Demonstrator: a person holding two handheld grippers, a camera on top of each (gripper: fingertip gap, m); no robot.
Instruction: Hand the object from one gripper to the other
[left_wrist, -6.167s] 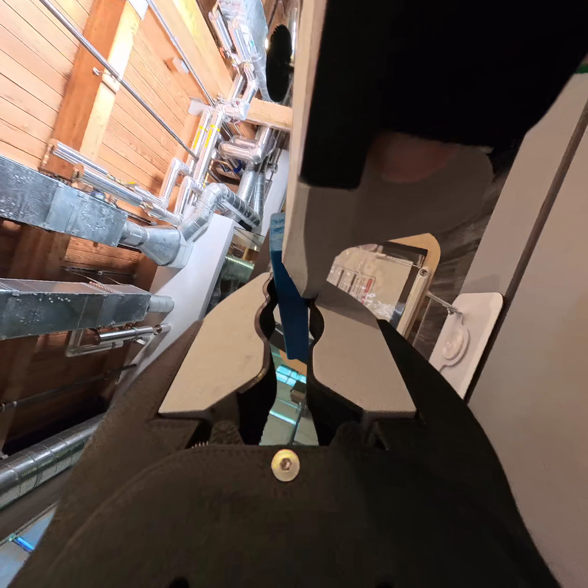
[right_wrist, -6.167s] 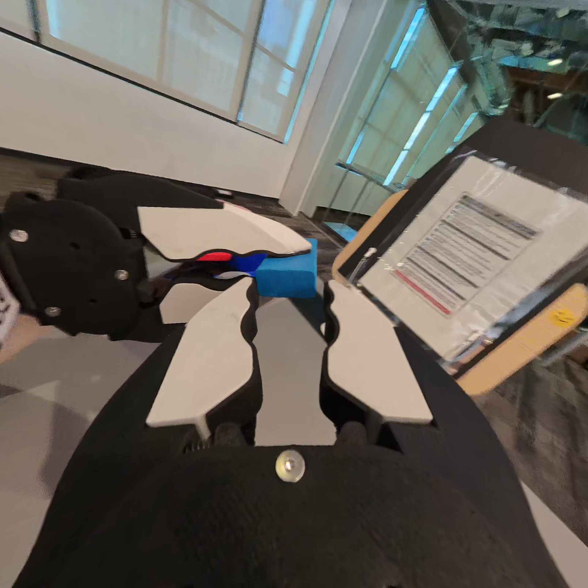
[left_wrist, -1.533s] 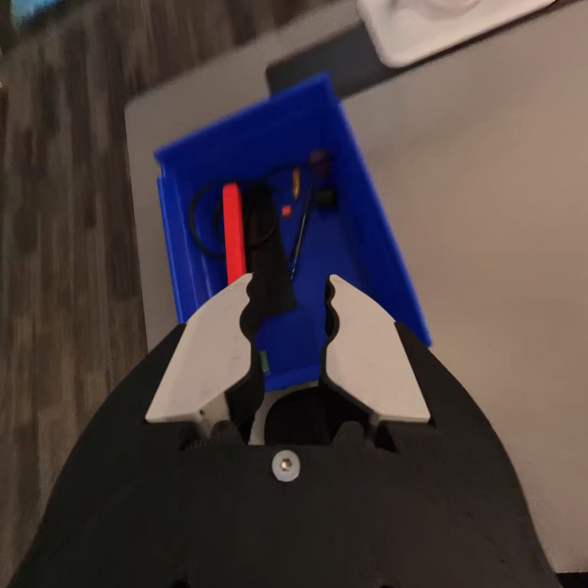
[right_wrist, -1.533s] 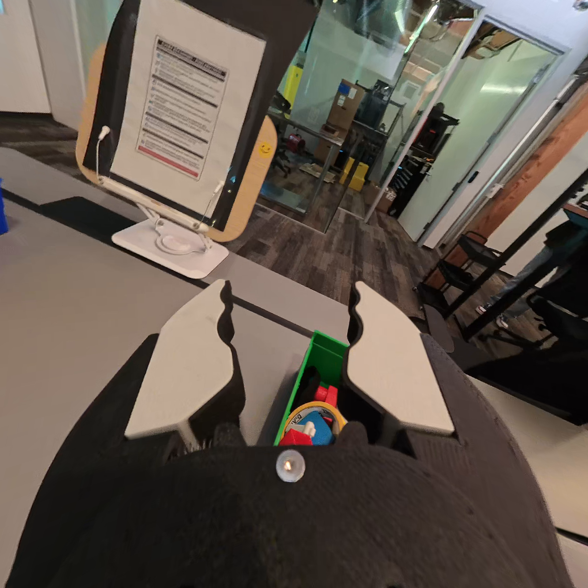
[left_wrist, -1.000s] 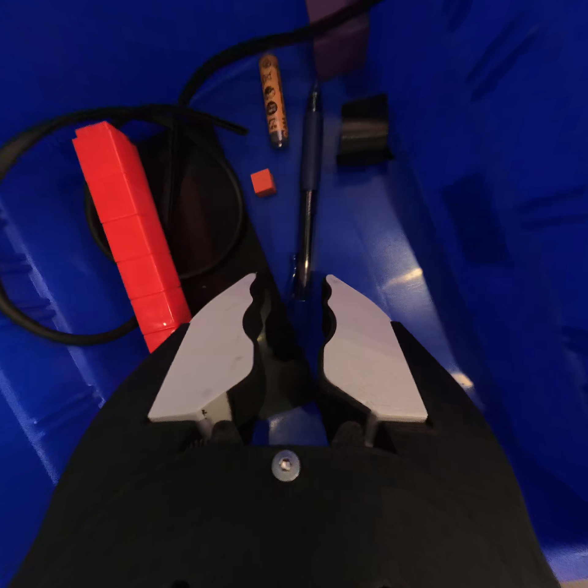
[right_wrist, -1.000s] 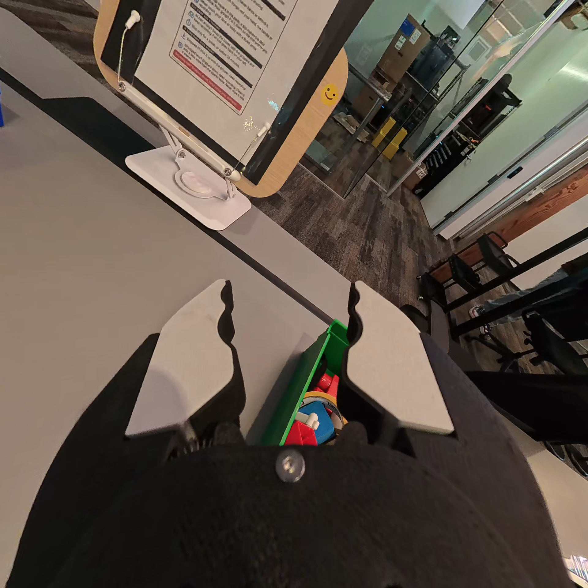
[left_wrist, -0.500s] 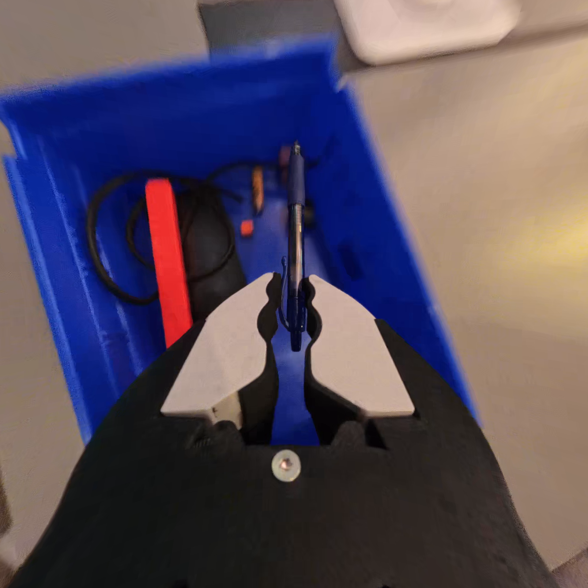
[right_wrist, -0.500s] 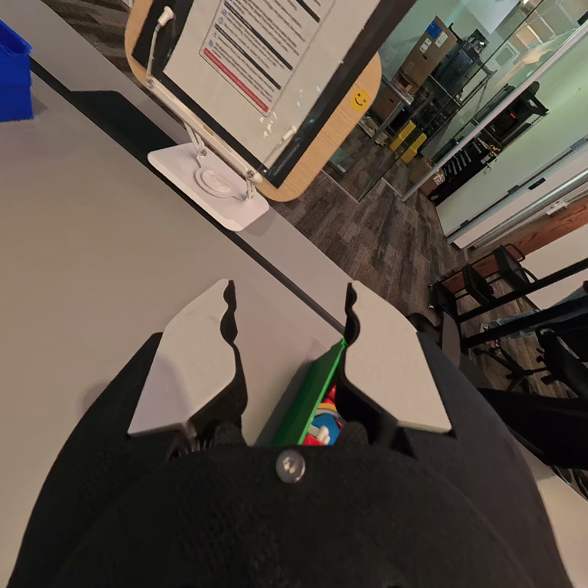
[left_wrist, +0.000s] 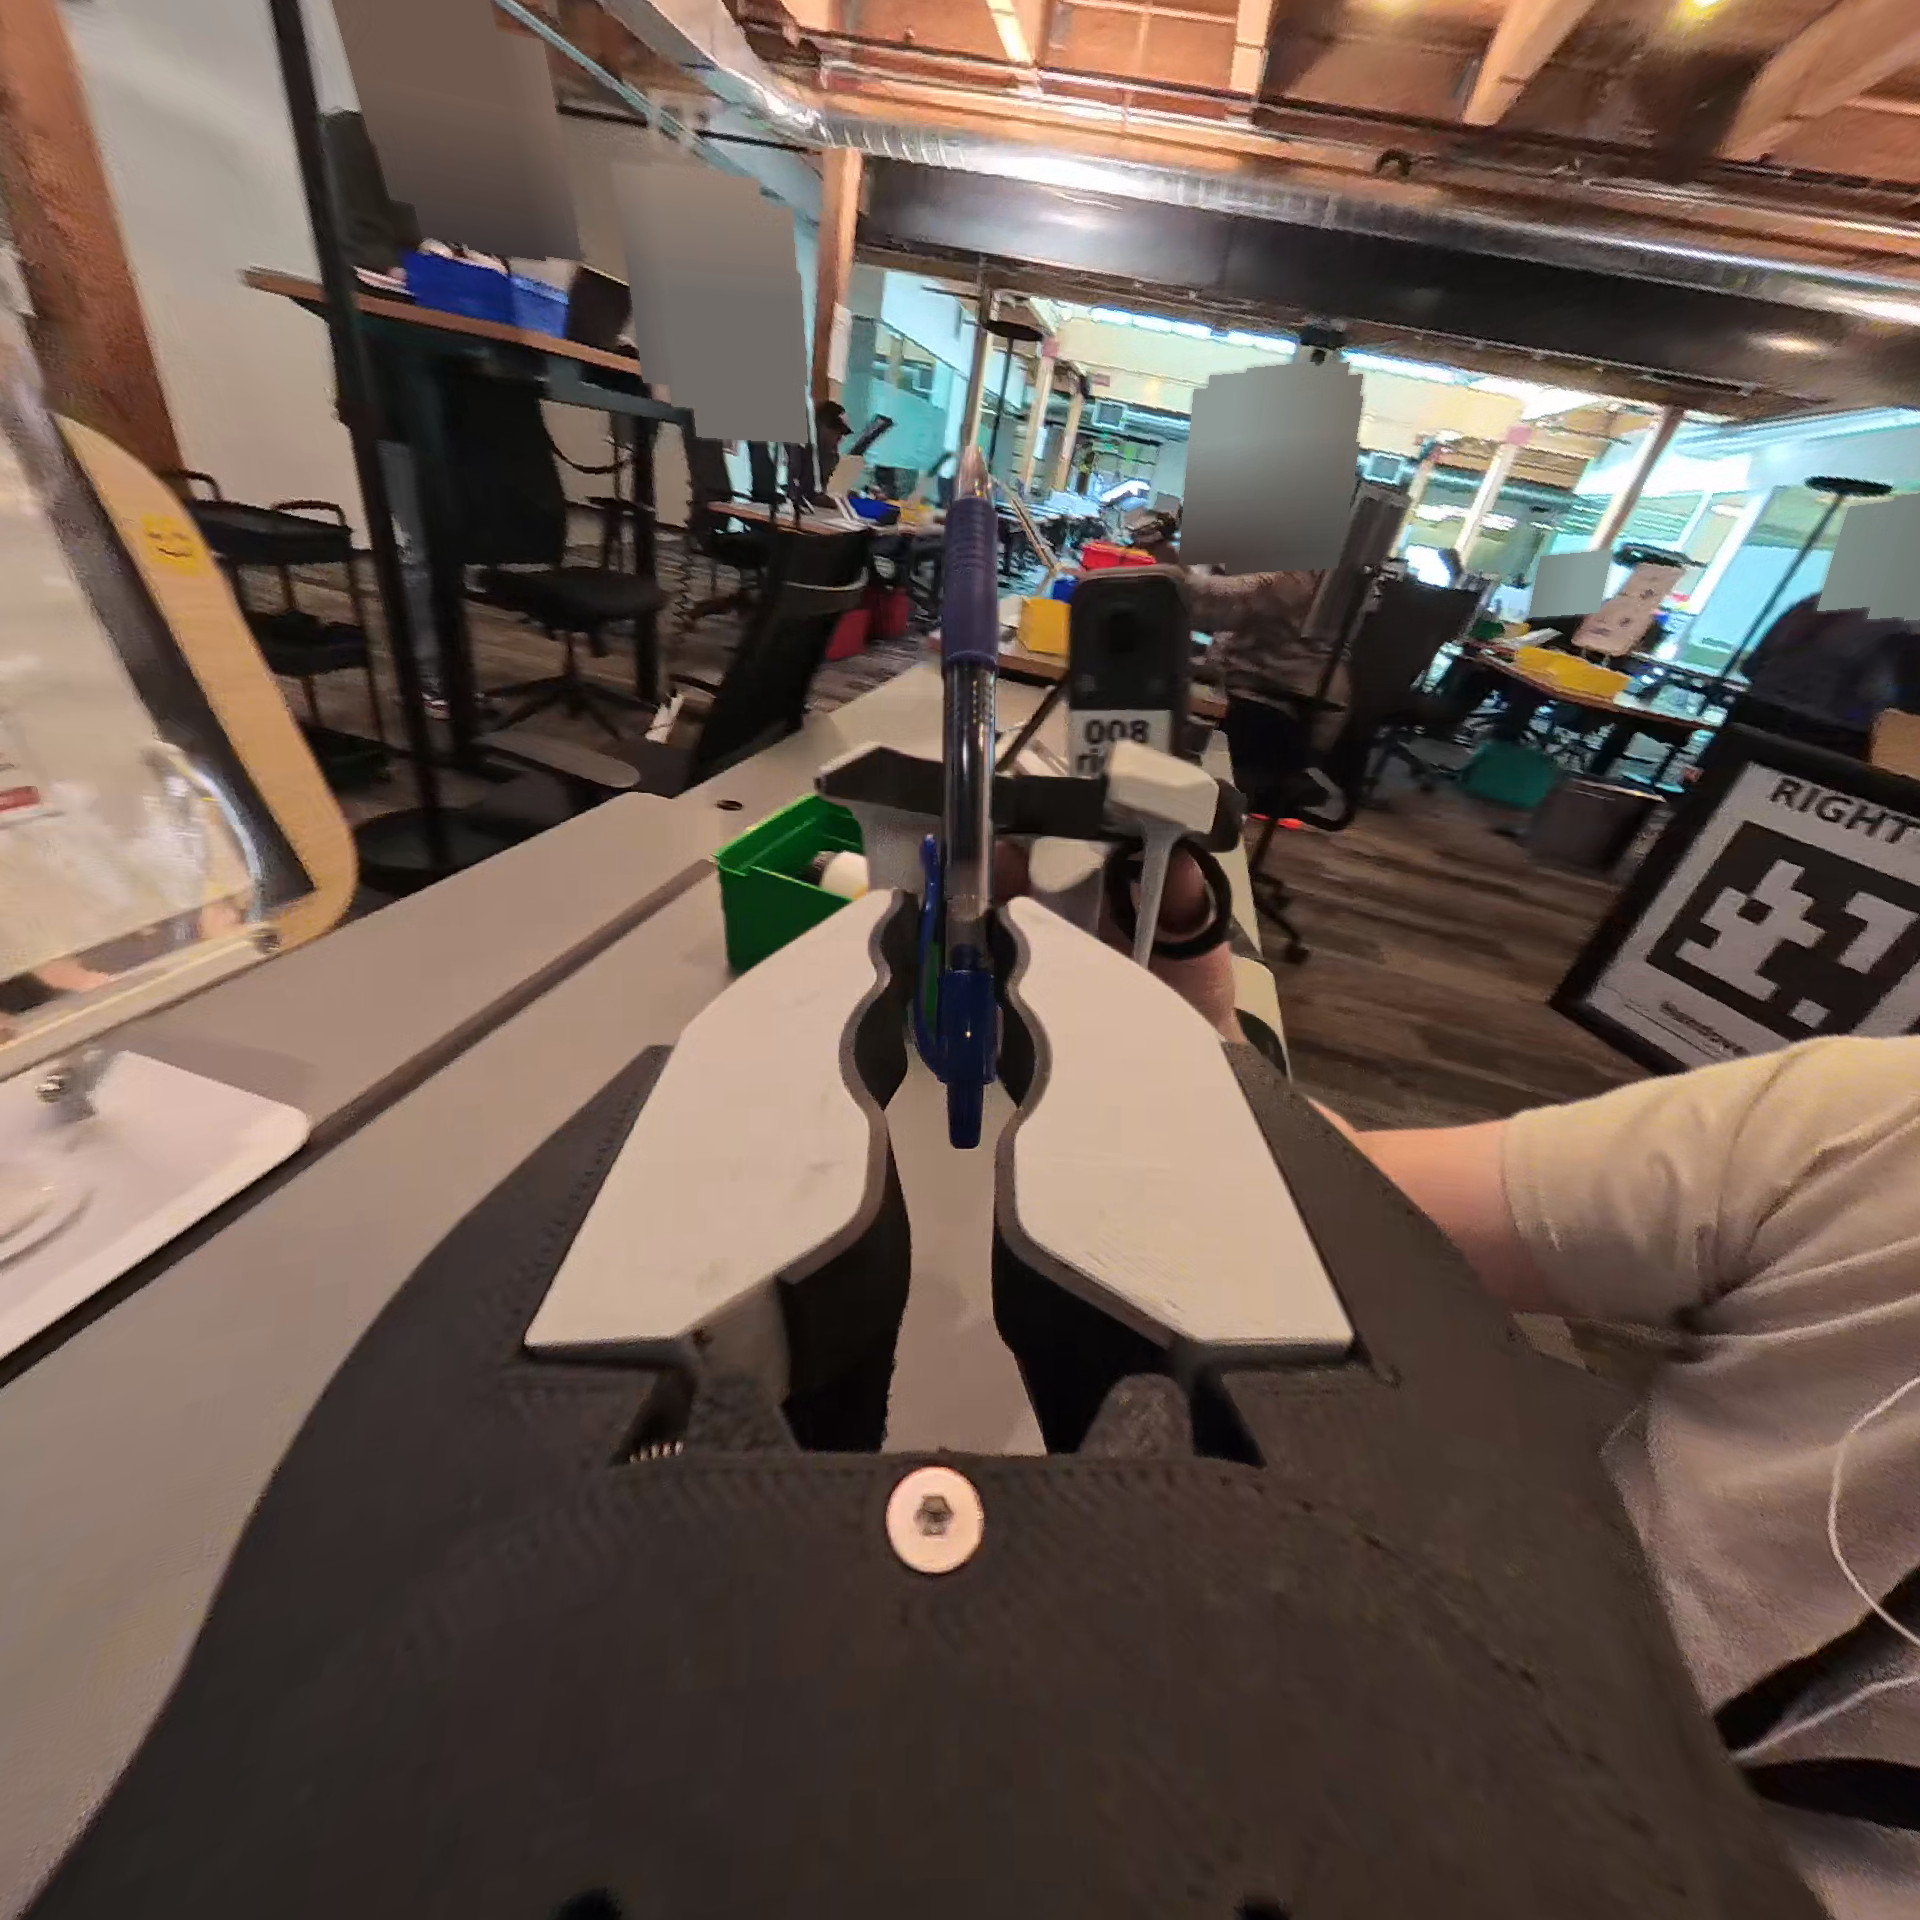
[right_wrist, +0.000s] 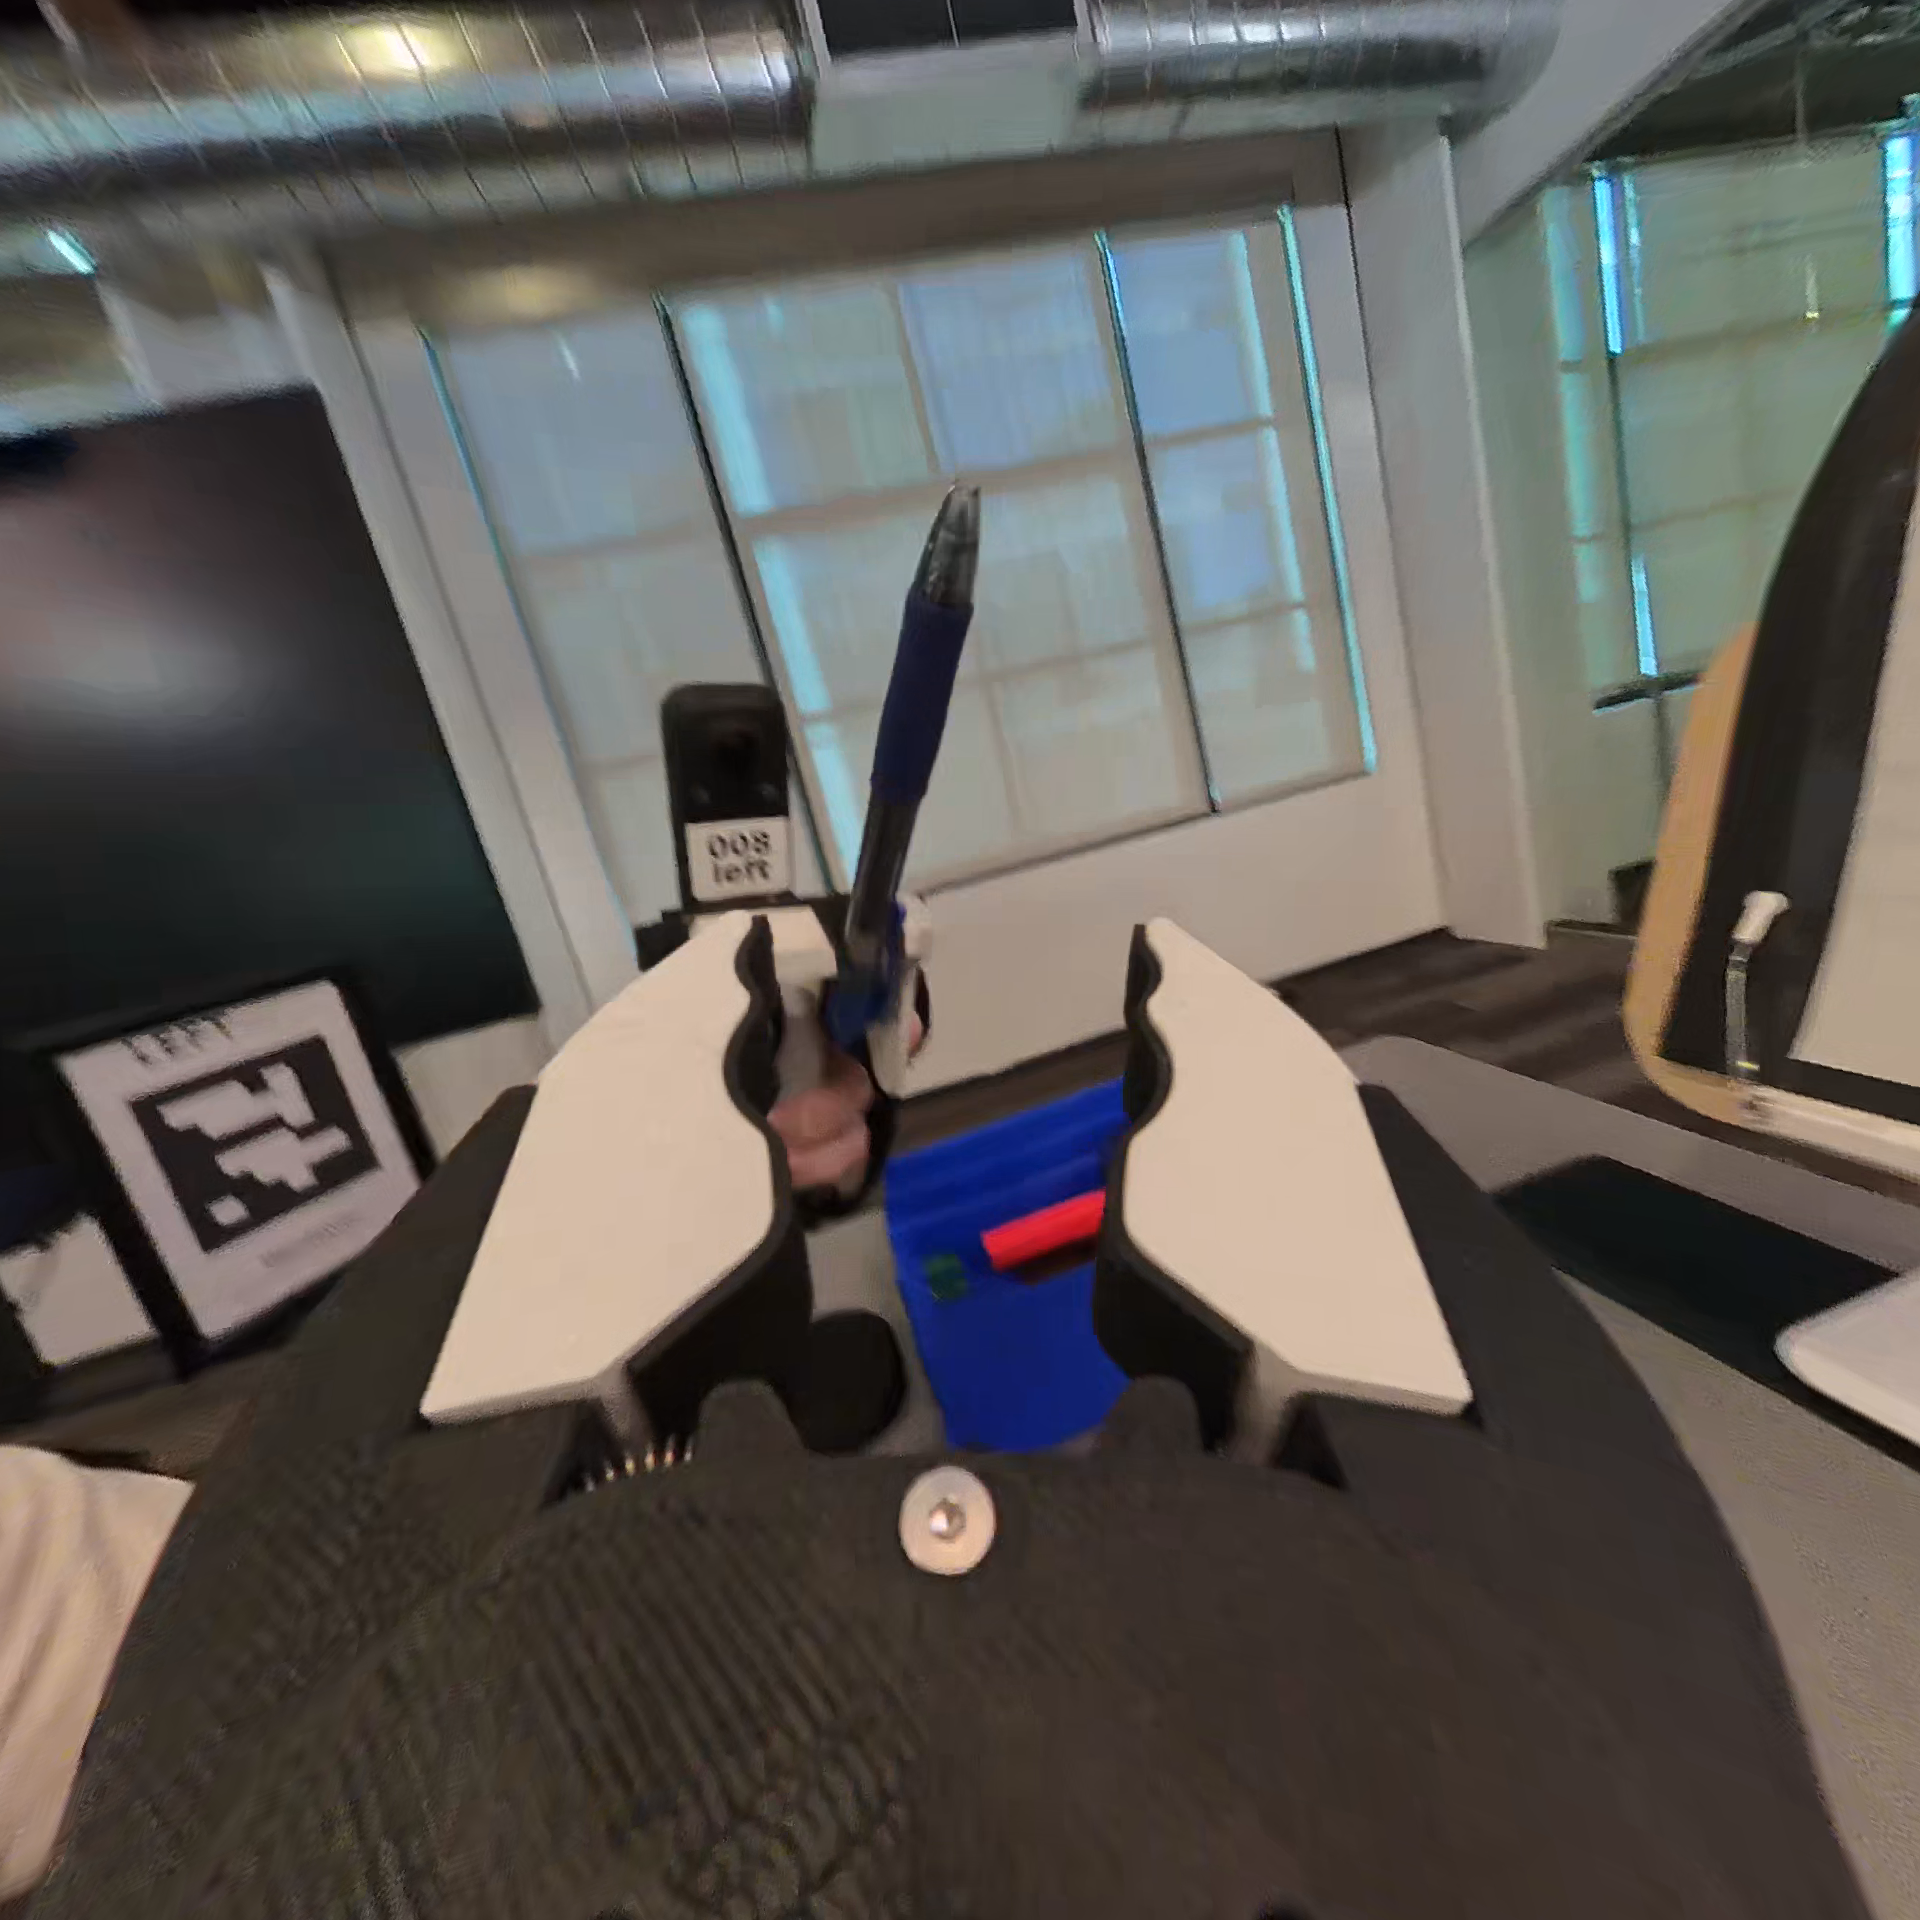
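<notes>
Blue pen (left_wrist: 962, 790) now stands lifted clear of the blue bin (right_wrist: 1013, 1247), pinched near its clip end between the pale fingers (left_wrist: 769, 1122) of the left gripper (left_wrist: 948, 935); earlier it lay inside. Its rubbery ribbed grip and clear barrel point upward. Opposite, the right gripper (right_wrist: 940, 977) faces it, fingers spread wide. A green bin (left_wrist: 774, 883) sits on the grey surface (left_wrist: 468, 997).

Blue pen (left_wrist: 966, 790), tip up, clip end pinched in left claw (left_wrist: 951, 935)

printed tags on both grippers | lettered marker boards (left_wrist: 1766, 914) | wording withheld
</notes>
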